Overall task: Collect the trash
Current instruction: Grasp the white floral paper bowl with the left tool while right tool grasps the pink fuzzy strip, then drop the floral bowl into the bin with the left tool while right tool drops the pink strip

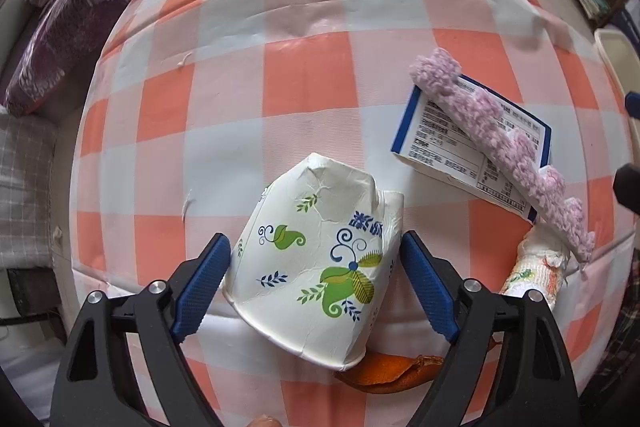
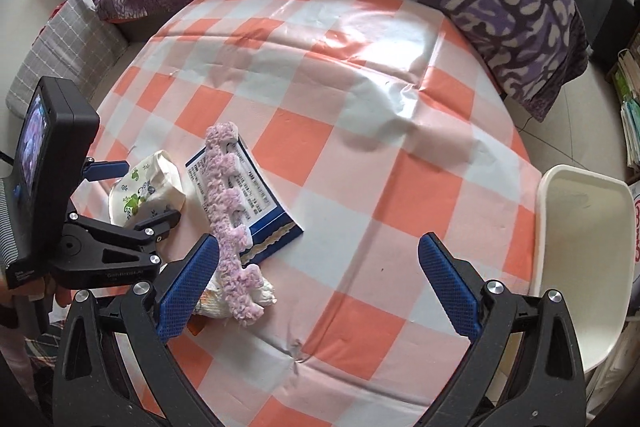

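Two handheld grippers hover over a round table with an orange-and-white checked cloth (image 1: 304, 75), where trash lies.

The left gripper (image 1: 316, 255) has its jaws spread on either side of a crushed paper cup (image 1: 316, 251) lying on its side, pads not pressing it. The right gripper (image 2: 320, 259) is wide open and empty above bare cloth. Near the cup lie a blue-edged box (image 1: 452, 143), a fuzzy pink strip (image 1: 504, 147), a crumpled tissue (image 1: 532, 271) and an orange peel (image 1: 392, 373).

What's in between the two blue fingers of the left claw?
A crumpled paper cup lying on its side. The left claw straddles it with small gaps either side, seen in the left wrist view.
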Demonstrator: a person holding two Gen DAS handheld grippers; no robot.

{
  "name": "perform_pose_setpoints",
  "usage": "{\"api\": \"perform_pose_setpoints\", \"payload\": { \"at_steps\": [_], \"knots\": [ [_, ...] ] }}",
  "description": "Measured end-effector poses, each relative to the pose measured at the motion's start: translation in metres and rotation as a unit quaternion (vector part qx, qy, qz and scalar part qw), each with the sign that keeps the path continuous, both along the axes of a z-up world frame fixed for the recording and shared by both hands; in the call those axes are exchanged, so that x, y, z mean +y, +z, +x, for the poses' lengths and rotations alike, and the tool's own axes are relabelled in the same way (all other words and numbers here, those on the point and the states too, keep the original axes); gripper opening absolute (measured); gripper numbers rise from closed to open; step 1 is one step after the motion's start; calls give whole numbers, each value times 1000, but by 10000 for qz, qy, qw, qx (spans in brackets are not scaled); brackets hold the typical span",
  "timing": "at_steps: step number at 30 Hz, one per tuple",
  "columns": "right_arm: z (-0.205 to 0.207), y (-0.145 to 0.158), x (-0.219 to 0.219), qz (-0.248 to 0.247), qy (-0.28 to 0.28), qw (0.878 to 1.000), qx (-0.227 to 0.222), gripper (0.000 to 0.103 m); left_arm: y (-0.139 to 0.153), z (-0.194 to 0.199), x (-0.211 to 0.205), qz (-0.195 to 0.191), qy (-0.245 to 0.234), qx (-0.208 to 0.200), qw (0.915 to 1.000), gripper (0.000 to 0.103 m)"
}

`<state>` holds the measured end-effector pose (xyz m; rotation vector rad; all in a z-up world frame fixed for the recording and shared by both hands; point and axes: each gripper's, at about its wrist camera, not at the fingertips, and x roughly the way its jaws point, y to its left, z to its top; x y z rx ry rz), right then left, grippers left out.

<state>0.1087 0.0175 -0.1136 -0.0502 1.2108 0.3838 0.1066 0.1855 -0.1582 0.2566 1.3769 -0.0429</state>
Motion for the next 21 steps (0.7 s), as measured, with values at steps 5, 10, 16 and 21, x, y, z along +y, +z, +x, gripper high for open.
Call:
{"api": "perform_pose_setpoints", "payload": {
  "at_steps": [5,10,16,21],
  "knots": [
    [-3,-8,23,4,296,9995,63,95,10,-6,24,-113,436,-169,9988,74],
    [-6,-18,46,-161,505,9986,48,90,25,-13,52,-193,946,-497,9941,72],
    [-5,-34,59,-267,565,9975,330,36,50,-19,77,-358,1411,-895,9853,73],
    [-3,-24,54,9,367,9992,161,23,67,-23,85,-542,1714,-1191,9765,73]
  ]
}}
